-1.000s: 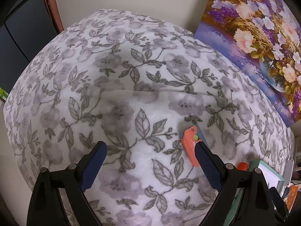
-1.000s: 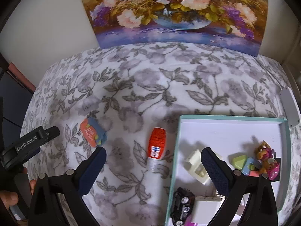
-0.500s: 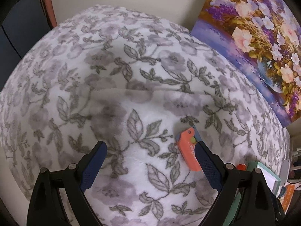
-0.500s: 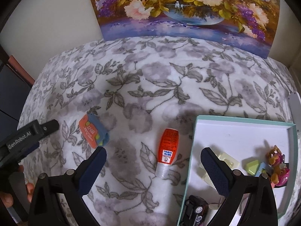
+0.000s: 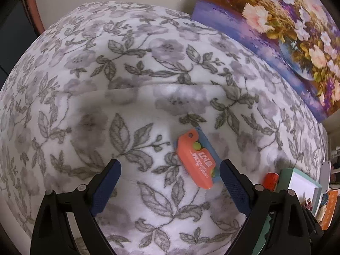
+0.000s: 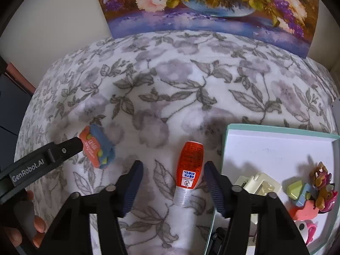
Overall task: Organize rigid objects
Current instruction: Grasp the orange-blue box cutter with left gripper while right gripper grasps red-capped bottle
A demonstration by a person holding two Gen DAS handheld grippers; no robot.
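Right tongs (image 6: 173, 188) half closed, just narrowing around orange bottle (image 6: 189, 170); pads not yet touching. Bottle lying flat on floral blanket (image 6: 180, 85), clear cap nearest, just left of teal box (image 6: 276, 129). Likely light, stiff, slick label; best pinched across mid-body. Left tongs (image 5: 170, 182) wide open, empty, right pad just beside orange-and-blue case (image 5: 196, 161). Case flat, rigid; grip across short sides. Beyond: flower painting (image 6: 201, 6).
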